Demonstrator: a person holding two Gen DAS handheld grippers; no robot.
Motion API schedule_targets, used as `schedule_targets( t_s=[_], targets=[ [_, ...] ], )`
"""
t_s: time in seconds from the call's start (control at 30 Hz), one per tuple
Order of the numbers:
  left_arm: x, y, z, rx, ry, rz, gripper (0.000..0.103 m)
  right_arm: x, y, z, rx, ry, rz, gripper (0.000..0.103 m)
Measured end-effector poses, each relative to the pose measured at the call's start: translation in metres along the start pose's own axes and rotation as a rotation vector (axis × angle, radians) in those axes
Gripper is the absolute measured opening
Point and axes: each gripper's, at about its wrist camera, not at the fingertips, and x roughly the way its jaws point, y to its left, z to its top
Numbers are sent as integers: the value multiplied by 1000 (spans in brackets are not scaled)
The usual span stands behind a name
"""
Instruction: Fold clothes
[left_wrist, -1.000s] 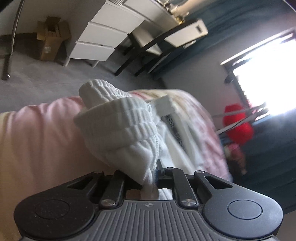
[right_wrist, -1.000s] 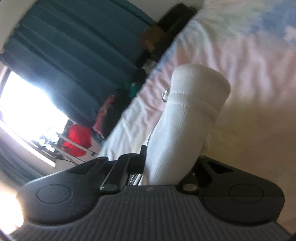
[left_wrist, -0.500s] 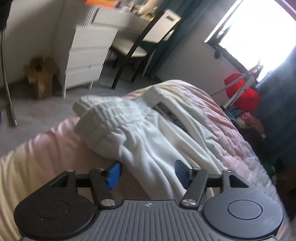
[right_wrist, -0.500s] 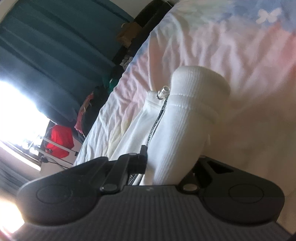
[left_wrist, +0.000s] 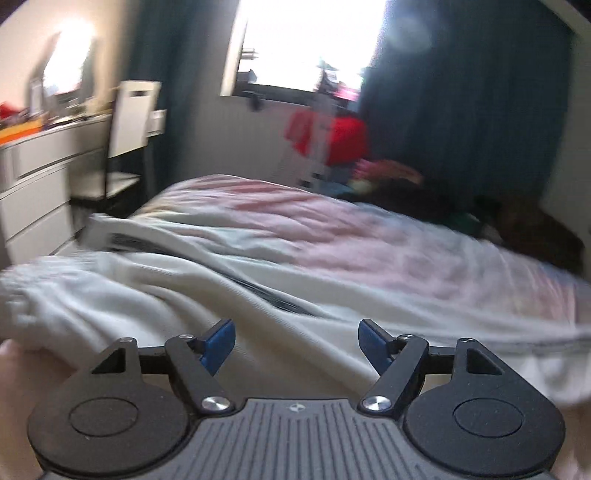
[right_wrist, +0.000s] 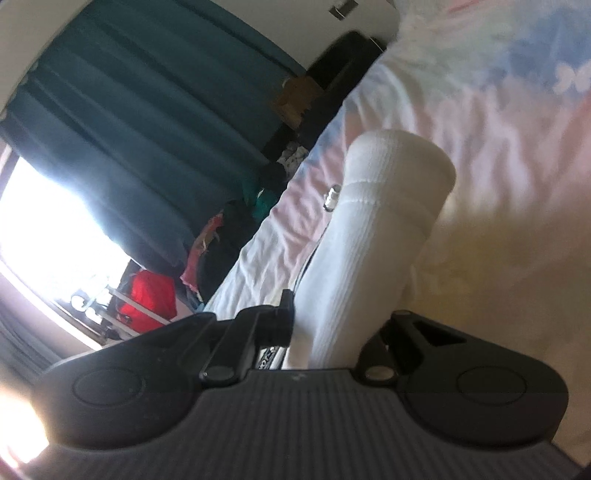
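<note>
White garment (left_wrist: 155, 295) spread on bed (left_wrist: 406, 251). Left tool (left_wrist: 295, 341) opening, empty, above cloth. Right tool (right_wrist: 332, 325) clamped on ribbed cuff (right_wrist: 388, 206). Re-grip a free edge; keep cuff taut.

White ribbed knit garment (right_wrist: 373, 236), soft cloth bedspread (left_wrist: 369, 236), matt black plastic gripper body (left_wrist: 295, 435).

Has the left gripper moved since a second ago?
Yes. The left gripper let go of the white garment, jaws opening, and swung from the drawers toward the window.
</note>
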Motion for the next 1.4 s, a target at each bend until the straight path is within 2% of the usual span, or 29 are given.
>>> schedule_targets(
  t_s=[0.1,0.17,0.23,0.4,0.5,0.67,0.77,0.87,1.07,1.13,1.27,1.4],
  targets=[
    [19,-29,-11,69,-31,-56,75,4,-5,-2,-17,11,-16,13],
    [30,-44,-17,113,-60,-47,75,7,-10,-4,-28,23,-29,13],
    [45,-54,-27,143,-29,-49,74,8,-8,-5,-53,27,-44,13],
    [71,-69,-45,264,125,-25,73,7,3,-9,-115,24,-83,13],
    [74,-72,-49,303,159,-20,73,4,29,-17,-253,3,-159,14],
    [72,-64,-42,281,178,-39,75,-11,81,-33,-487,-112,-168,14],
    [66,-61,-34,267,178,-57,75,-27,120,-51,-620,-197,-112,14],
    [50,-53,-19,224,134,-79,75,-47,163,-72,-721,-249,2,14],
    [20,-16,21,16,-7,-116,78,-77,240,-145,-988,-278,216,13],
    [13,-2,31,-47,-48,-114,78,-78,254,-179,-1068,-256,264,13],
    [4,17,38,-91,-70,-133,78,-72,267,-247,-1195,-181,305,13],
    [6,31,35,-138,-64,-153,78,-63,258,-307,-1294,-42,335,14]
  ],
)
